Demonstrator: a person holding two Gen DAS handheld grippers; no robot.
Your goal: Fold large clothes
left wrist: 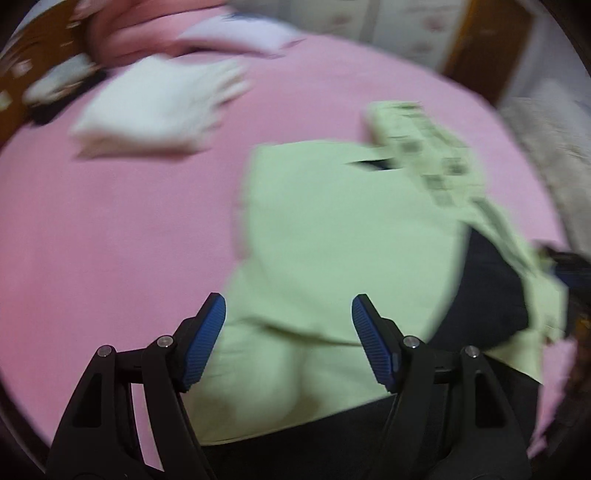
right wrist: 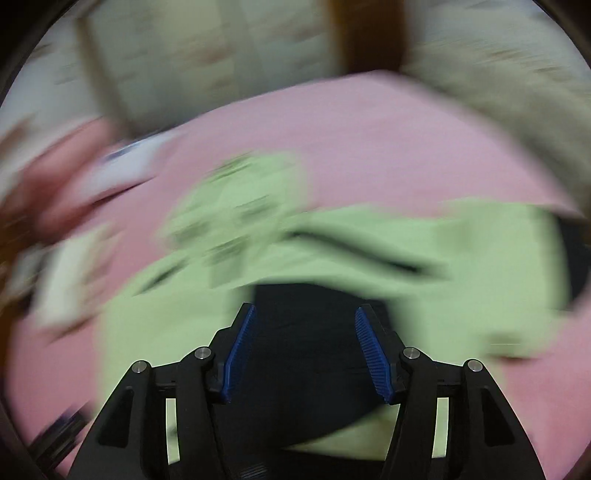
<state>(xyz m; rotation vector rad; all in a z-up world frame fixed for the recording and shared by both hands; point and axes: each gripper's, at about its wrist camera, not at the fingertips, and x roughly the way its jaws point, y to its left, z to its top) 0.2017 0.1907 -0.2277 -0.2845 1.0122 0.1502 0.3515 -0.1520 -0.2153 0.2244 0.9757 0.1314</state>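
Observation:
A light green garment (left wrist: 332, 229) lies partly folded on the pink bed sheet (left wrist: 110, 229), with a patterned green part (left wrist: 424, 147) at its far right and a dark garment (left wrist: 491, 295) under its right side. My left gripper (left wrist: 288, 306) is open and empty above the green garment's near edge. In the blurred right wrist view the green garment (right wrist: 369, 243) spreads across the sheet (right wrist: 369, 140). My right gripper (right wrist: 304, 314) is open and empty over the dark garment (right wrist: 306, 350).
A folded white cloth (left wrist: 155, 107) lies on the sheet at the far left. A pink pillow (left wrist: 147, 33) and a brown headboard (left wrist: 33, 66) sit beyond it. A wooden post (left wrist: 487, 40) and a pale wall stand at the back right.

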